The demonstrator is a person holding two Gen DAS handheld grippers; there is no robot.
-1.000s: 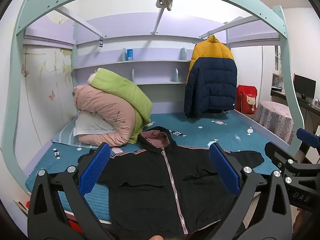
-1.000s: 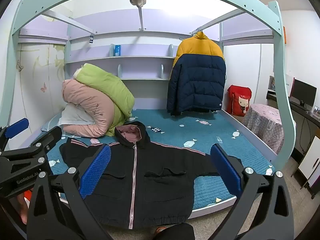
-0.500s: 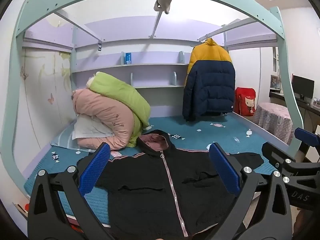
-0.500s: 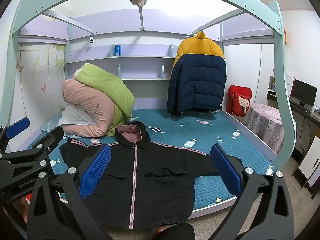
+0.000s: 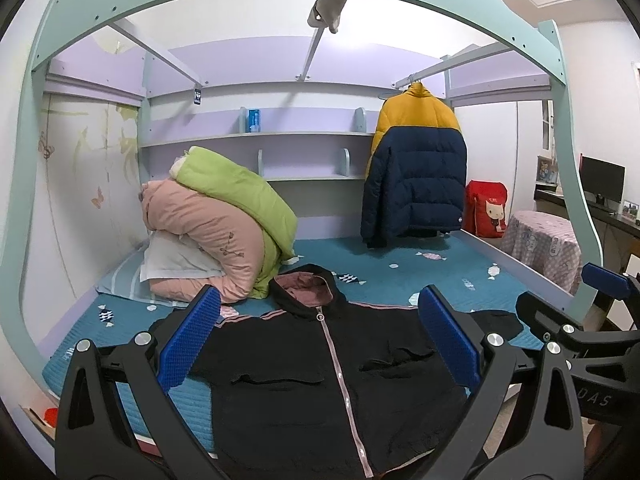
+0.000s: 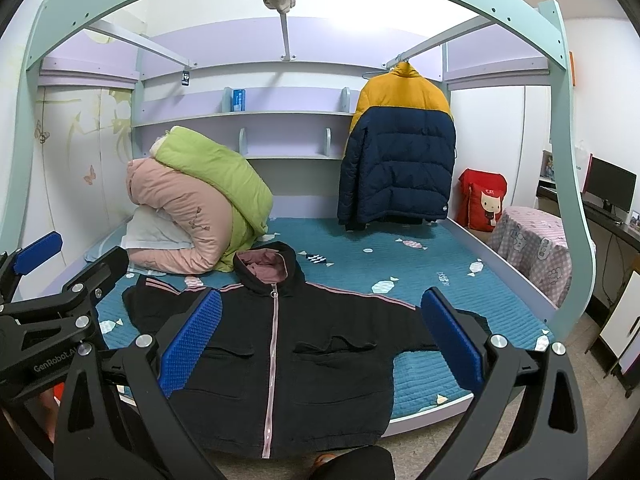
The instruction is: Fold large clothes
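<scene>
Both sleeves of black jacket (image 6: 280,344) seem partly hidden.

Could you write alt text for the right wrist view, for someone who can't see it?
A black hooded jacket lies flat, zipped, on a teal bed, framed by the open right gripper. Rolled quilts sit behind; a puffer coat hangs.

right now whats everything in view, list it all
hooded jacket: 1, black with pink zip, spread flat on bed front
bed: 1, teal cover
quilts: 2, pink and green, rolled at back left
puffer coat: 1, yellow and navy, hanging back right
red bag: 1, right of bed
small table: 1, pink checked cloth, right
monitor: 1, black, far right
left gripper: open, above jacket
right gripper: open, above jacket
</scene>
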